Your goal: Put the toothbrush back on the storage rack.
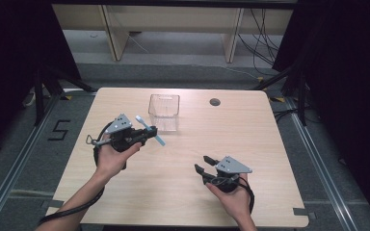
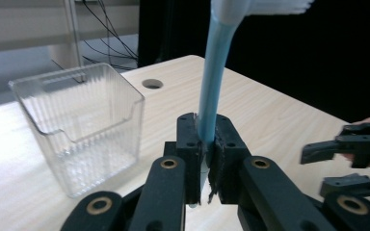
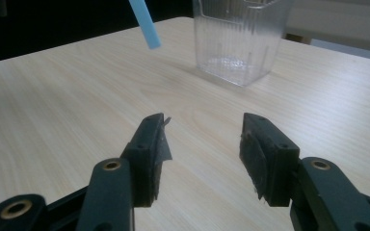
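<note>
A light blue toothbrush (image 1: 160,139) with white bristles is clamped by its handle in my left gripper (image 1: 151,132), which is shut on it above the table's left half. In the left gripper view the handle (image 2: 214,82) rises upright from between the jaws (image 2: 206,144), bristles at the top. A clear ribbed plastic container (image 1: 164,113) stands just beyond, empty as far as I can see. My right gripper (image 1: 201,162) hovers open near the front right, nothing between its jaws (image 3: 202,144). In its view the toothbrush's handle end (image 3: 144,24) hangs left of the container (image 3: 241,38).
The light wooden table (image 1: 250,139) has a round cable hole (image 1: 215,102) at the back right. The right gripper (image 2: 313,169) shows at the right edge of the left gripper view. Wooden furniture legs and cables stand on the floor beyond the table.
</note>
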`<state>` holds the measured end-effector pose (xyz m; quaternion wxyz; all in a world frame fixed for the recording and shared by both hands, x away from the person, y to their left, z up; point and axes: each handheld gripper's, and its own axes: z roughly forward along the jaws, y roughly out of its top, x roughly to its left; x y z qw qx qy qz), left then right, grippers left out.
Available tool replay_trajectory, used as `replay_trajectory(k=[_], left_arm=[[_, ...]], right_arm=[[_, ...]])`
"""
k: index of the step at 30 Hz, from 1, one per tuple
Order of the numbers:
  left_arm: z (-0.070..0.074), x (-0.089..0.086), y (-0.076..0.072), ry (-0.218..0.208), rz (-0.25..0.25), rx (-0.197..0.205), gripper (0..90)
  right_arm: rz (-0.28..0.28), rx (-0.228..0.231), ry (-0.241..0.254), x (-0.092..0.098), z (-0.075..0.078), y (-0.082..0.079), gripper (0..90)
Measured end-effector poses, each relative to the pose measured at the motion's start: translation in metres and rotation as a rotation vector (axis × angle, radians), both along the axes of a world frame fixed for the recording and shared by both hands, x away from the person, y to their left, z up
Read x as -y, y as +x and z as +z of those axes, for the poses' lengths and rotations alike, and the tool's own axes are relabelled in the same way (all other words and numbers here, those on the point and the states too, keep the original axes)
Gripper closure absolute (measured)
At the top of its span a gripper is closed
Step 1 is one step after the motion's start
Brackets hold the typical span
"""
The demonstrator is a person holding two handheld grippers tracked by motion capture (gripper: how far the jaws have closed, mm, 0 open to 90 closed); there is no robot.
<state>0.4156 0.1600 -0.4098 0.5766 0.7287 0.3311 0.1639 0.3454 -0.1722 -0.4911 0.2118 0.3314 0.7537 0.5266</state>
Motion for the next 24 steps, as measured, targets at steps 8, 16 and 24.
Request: replay_trajectory(k=[8, 16, 24], left_arm=[[0.006, -0.003, 0.014, 0.037, 0.04, 0.068, 83.2], [0.017, -0.005, 0.025, 0.05, 0.06, 0.139, 83.2], [0.024, -0.004, 0.036, 0.048, 0.091, 0.18, 83.1]], right_arm=[[-0.037, -0.028, 0.052, 0.01, -0.008, 0.0, 49.2], [-0.087, -0.022, 0.039, 0.005, -0.009, -0.003, 48.0], [-0.096, -0.003, 0.058, 0.008, -0.011, -0.002, 47.2]])
